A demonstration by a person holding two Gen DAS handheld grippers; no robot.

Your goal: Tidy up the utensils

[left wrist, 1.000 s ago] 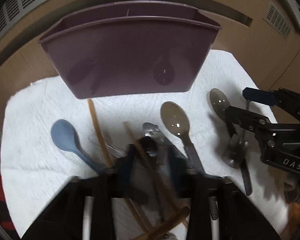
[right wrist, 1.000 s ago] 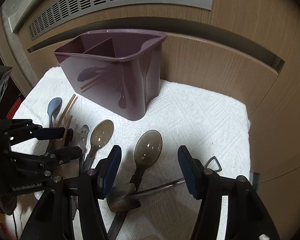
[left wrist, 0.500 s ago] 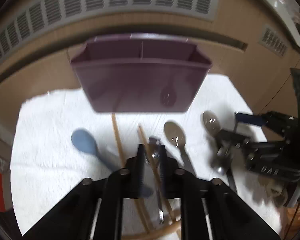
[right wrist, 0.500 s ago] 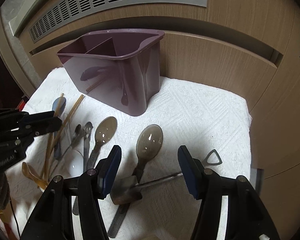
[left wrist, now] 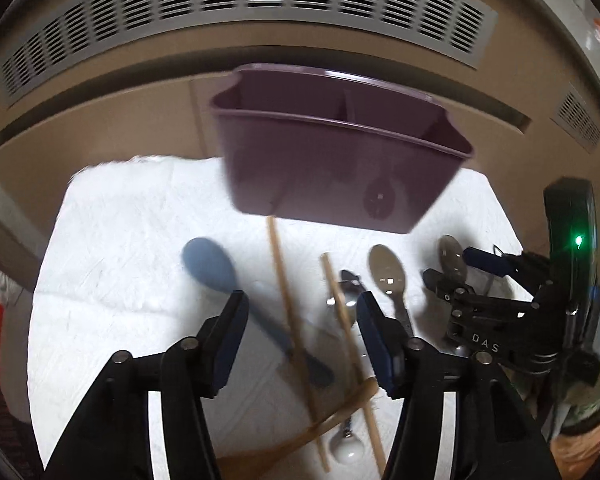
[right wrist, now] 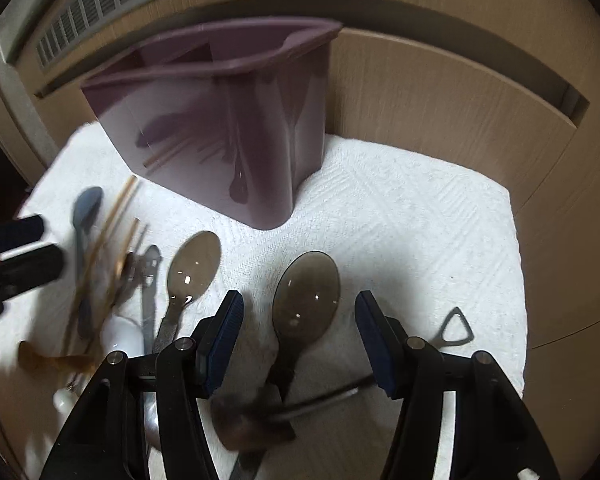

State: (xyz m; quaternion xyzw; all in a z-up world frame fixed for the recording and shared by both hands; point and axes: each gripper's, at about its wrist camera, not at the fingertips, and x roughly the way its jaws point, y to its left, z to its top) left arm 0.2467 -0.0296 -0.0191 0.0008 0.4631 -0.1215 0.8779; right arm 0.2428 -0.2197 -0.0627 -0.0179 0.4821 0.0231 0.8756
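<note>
White textured towel [right wrist: 400, 216] beneath, wood panel [right wrist: 440, 112] and slatted vent [left wrist: 236, 12] behind.

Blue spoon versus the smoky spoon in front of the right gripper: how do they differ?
The blue spoon is opaque with a slim blue handle; the smoky spoon is translucent brown with a dark handle. The blue spoon lies leftmost by the chopsticks; the smoky spoon lies rightmost. Both lie flat on the white towel, outside the purple caddy.

Utensils [left wrist: 388, 276] on towel [left wrist: 112, 280], before caddy [left wrist: 332, 168].

You're looking at a home kitchen, spoons [right wrist: 194, 266] lying on a white towel [right wrist: 420, 216], wood cabinet fronts [right wrist: 440, 100] w/ vent grille [left wrist: 236, 12] behind.
</note>
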